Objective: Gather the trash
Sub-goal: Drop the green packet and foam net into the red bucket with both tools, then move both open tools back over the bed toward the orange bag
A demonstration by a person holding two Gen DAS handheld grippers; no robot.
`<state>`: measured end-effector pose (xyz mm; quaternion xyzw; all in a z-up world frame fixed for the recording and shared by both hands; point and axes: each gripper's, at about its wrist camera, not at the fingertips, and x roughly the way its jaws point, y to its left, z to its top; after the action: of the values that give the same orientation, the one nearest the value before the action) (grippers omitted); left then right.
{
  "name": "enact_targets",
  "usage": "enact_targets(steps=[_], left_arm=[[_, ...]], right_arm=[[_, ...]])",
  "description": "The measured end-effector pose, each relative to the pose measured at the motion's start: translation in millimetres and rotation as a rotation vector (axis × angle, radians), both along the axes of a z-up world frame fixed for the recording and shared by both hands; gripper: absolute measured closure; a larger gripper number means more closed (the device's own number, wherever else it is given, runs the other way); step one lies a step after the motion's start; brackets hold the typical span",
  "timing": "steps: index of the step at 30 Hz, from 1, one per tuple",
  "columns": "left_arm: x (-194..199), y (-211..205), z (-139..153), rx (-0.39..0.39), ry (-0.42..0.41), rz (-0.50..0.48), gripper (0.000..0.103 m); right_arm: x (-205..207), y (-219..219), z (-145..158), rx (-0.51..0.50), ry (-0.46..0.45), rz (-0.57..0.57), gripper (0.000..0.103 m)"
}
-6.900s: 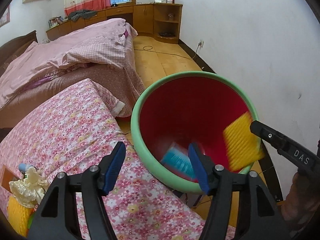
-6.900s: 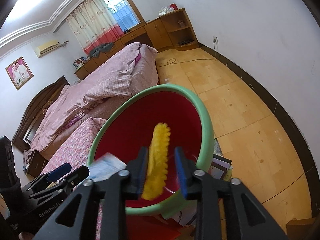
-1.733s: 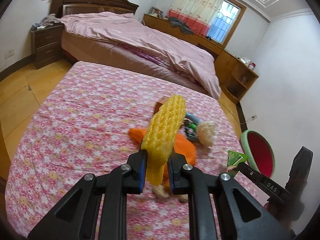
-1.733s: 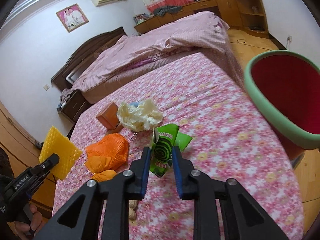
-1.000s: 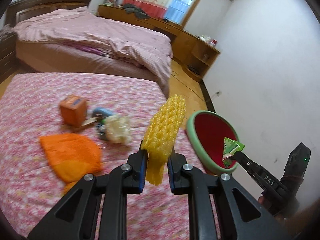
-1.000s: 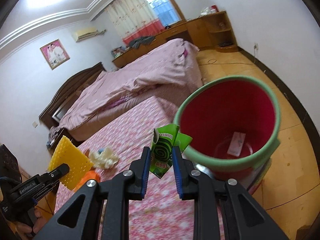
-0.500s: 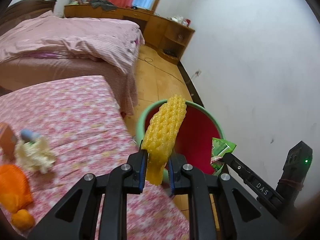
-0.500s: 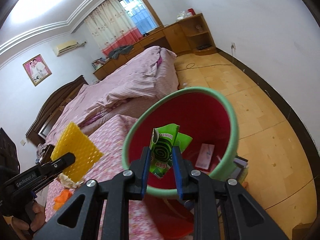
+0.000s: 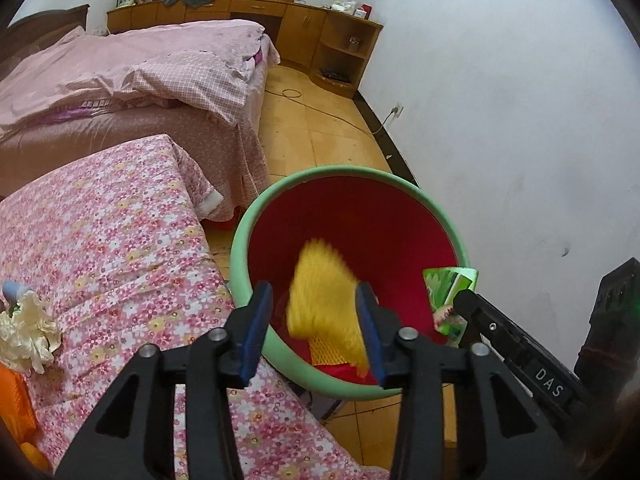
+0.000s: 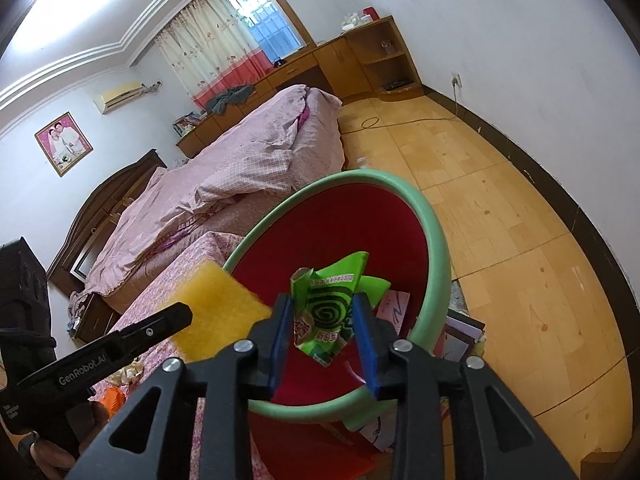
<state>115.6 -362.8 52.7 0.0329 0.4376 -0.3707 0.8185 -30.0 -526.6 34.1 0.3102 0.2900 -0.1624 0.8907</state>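
A: What is shown at the bin?

B: Both grippers are held over the red bin with the green rim [image 9: 240, 264]; the jaws of the left gripper [image 9: 316, 326] have just been opening, and the yellow foam net [image 9: 324, 312] is seen blurred between them, apparently loose and dropping toward the bin's mouth; no pad is seen pressing on it.

A: And the other side?

B: The jaws of the right gripper [image 10: 324, 340] have likewise just been opening; the green wrapper with the spiral print [image 10: 328, 308] is still between the blue pads, above the bin's opening; a gap appears on each side of it, so it is judged released rather than gripped, though contact at its lower edge cannot be ruled out.

A: What is already collected?

B: A pale slip of paper [image 10: 394, 308] is seen at the bottom of the bin; another piece of yellow net lies low inside, under the falling one; these are counted as done, and the two pieces now over the bin are judged nearly so.

A: What is left?

B: On the flowered surface [image 9: 120, 248] a crumpled cream wad [image 9: 24, 332] remains, with a small blue item [image 9: 14, 290] just beside it and an orange net [image 9: 14, 396] at the frame's edge; these are yet to be fetched; whether more lies beyond the view cannot be told.
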Motion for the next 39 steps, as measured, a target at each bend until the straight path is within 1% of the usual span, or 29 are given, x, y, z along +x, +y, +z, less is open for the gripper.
enact_targets(steps=[1,11,16,22,26,32,39], left_arm=[[1.5,-1.4,-0.3,0.002,-0.001,0.005,0.058],[-1.1,18.0,10.4,-0.011,-0.004,0.032,0.058],[-5.9,30.6,19.7,-0.024,-0.013,0.049,0.058],[-12.9,53.1,30.8,-0.038,-0.029,0.077,0.058],[-12.3,69.7,35.2,-0.034,-0.036,0.105,0.058],[-12.9,109.6,38.1,-0.016,-0.034,0.182,0.058],[-11.6,167.2,36.9,-0.011,-0.024,0.3,0.058]], right_arm=[[-0.4,1.4,-0.4,-0.001,0.0,0.0,0.063],[-1.0,0.6,2.8,0.017,-0.021,0.005,0.053],[-2.0,5.0,7.6,0.012,-0.019,0.005,0.044],[-3.9,13.8,15.3,0.007,-0.029,0.014,0.044],[-5.9,23.6,22.0,0.001,-0.035,0.029,0.043],[-2.8,42.4,30.2,0.006,-0.047,0.05,0.043],[6.7,70.1,34.3,0.009,-0.04,0.101,0.042]])
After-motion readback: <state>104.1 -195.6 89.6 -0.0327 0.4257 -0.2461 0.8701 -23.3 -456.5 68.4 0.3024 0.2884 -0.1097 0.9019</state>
